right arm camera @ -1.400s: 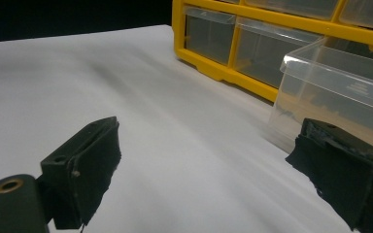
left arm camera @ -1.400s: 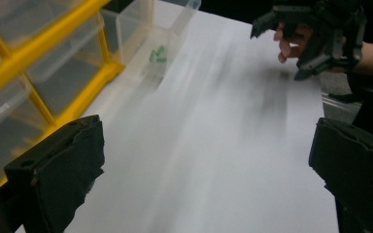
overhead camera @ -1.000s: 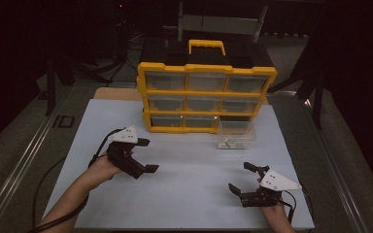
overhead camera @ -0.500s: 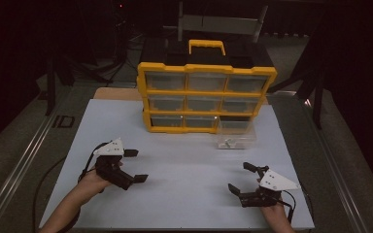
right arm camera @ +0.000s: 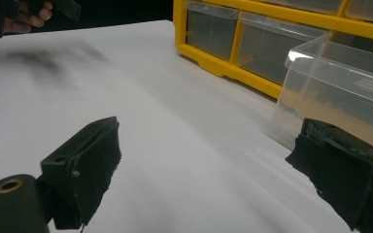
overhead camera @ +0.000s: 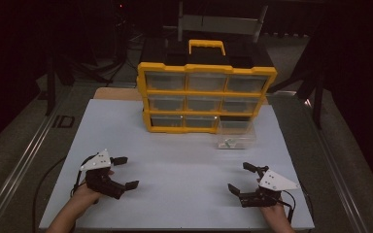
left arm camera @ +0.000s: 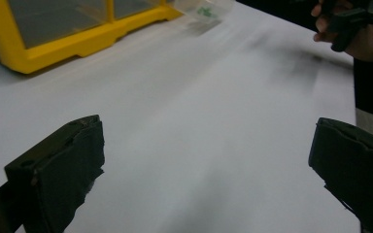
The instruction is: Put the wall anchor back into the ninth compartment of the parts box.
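While both grippers (overhead camera: pixel 119 172) (overhead camera: pixel 245 178) rest wide open and empty, the drawer (overhead camera: pixel 236 135) at one o'clock likely awaits grasping.

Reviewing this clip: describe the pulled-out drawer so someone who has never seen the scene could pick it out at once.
Find the yellow organizer standing at the far middle of the white table, with three rows of clear drawers. The drawer sits on the table at the organizer's bottom right corner, in front of the bottom row's right slot. Unlike the others, it stands outside the yellow frame, with small greenish bits inside.
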Tool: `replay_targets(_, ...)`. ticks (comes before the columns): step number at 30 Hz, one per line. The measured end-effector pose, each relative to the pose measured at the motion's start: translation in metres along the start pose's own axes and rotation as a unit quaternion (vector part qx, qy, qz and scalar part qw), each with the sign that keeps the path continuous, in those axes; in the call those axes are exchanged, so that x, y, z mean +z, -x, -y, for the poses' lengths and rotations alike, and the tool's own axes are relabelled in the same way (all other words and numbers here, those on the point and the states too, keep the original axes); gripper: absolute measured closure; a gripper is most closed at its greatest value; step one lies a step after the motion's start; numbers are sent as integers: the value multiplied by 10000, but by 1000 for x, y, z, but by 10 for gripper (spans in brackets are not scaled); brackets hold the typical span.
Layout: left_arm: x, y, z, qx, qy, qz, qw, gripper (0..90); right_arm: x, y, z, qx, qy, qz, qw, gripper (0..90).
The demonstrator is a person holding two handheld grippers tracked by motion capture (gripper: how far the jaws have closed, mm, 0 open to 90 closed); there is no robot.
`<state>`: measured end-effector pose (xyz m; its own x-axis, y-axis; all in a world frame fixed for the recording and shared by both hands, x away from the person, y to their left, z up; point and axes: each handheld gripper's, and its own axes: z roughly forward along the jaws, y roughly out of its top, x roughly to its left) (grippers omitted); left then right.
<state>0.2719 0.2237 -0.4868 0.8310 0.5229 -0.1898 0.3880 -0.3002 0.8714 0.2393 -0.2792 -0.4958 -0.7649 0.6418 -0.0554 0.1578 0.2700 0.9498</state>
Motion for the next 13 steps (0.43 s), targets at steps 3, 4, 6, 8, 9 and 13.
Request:
replay_targets(3,-1,-1,7,-44,39,-80,10000,2,0,0,0,4,-9,-1,10000,90)
replay_targets(4,-1,-2,9,-63,45,-83,9999,2,0,0,0,-3,-14,1,10000,90)
replay_targets(6,0,-2,14,-88,48,-95,9999,2,0,0,0,-4,-21,0,10000,90)
replay_targets(8,2,-3,17,-122,30,-85,9999,2,0,0,0,-6,-23,-2,10000,90)
replay_targets(9,3,-3,19,-144,17,-89,9999,2,0,0,0,-11,-19,-2,10000,90)
replay_targets(13,5,-3,21,-126,-8,-70,9999,2,0,0,0,-13,-17,-15,10000,90)
